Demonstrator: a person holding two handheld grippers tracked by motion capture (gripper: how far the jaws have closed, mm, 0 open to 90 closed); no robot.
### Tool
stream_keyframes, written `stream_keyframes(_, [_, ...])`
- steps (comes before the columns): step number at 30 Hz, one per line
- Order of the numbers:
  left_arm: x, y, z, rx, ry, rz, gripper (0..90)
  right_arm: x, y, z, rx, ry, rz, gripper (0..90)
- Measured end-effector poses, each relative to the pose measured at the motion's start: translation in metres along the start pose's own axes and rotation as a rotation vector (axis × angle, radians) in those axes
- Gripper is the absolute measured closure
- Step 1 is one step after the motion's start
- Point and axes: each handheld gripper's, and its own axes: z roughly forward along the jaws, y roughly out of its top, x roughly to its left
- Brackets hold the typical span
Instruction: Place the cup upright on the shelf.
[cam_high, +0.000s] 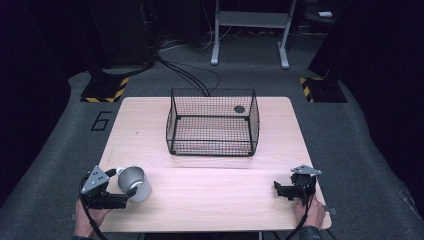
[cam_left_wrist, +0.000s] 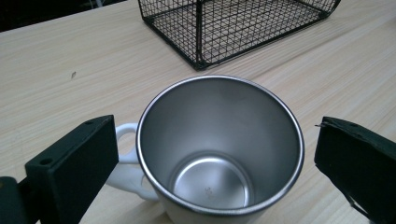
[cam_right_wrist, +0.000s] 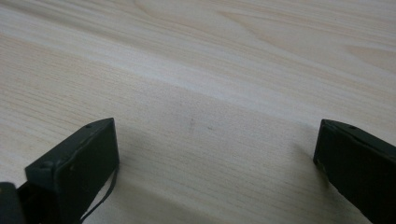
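Note:
A steel mug (cam_high: 135, 183) with a white outside and white handle stands upright and empty near the table's front left corner. My left gripper (cam_high: 127, 183) is open around it, one jaw on each side. In the left gripper view the mug (cam_left_wrist: 219, 144) sits between the jaws with small gaps on both sides, and its handle (cam_left_wrist: 125, 161) is next to the left jaw; the left gripper (cam_left_wrist: 214, 127) is not closed on it. My right gripper (cam_high: 280, 190) rests open at the front right, and in its own view the right gripper (cam_right_wrist: 214, 127) has only bare wood between its jaws.
A black wire basket (cam_high: 212, 122) stands empty mid-table towards the far side, its corner (cam_left_wrist: 201, 63) just beyond the mug. A dark round spot (cam_high: 239, 109) shows through its mesh. The wooden table (cam_high: 225, 192) is bare between the grippers. Stands and cables lie on the floor behind.

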Motion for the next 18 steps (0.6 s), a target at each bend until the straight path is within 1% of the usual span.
stream_keyframes(1, [0.0,0.0,0.003,-0.004,-0.001,-0.001,0.0,0.0,0.0,0.0,0.0,0.0,0.0,0.0])
stream_keyframes(3, [-0.001,0.001,0.005,0.003,-0.001,0.0,0.0,0.0,0.0,0.0,0.0,0.0,0.0,0.0])
stream_keyframes(4, [-0.001,0.001,0.007,0.004,-0.004,0.007,0.0,0.0,0.0,0.0,0.0,0.0,0.0,0.0])
stream_keyframes(6, [-0.002,0.001,0.01,0.002,0.005,0.005,0.0,0.0,0.0,0.0,0.0,0.0,0.0,0.0])
stream_keyframes(9, [-0.002,0.002,0.012,0.011,0.0,0.013,0.0,0.0,0.0,0.0,0.0,0.0,0.0,0.0])
stream_keyframes(10, [-0.002,0.002,0.014,0.01,0.004,0.009,0.0,0.0,0.0,0.0,0.0,0.0,0.0,0.0])
stream_keyframes(12, [-0.002,0.002,0.015,0.016,0.006,0.02,0.0,0.0,0.0,0.0,0.0,0.0,0.0,0.0])
stream_keyframes(14, [-0.003,0.002,0.017,0.013,0.008,0.021,0.4,0.0,0.0,0.0,0.0,0.0,0.0,0.0])
stream_keyframes(15, [-0.003,0.002,0.018,0.022,0.003,0.023,3.1,0.0,0.0,0.0,0.0,0.0,0.0,0.0])
stream_keyframes(16, [-0.003,0.002,0.019,0.021,0.013,0.027,3.8,0.0,0.0,0.0,0.0,0.0,0.001,0.0])
stream_keyframes(18, [-0.003,0.001,0.019,0.024,0.019,0.025,4.7,0.0,0.0,0.0,0.0,0.0,0.0,0.0])
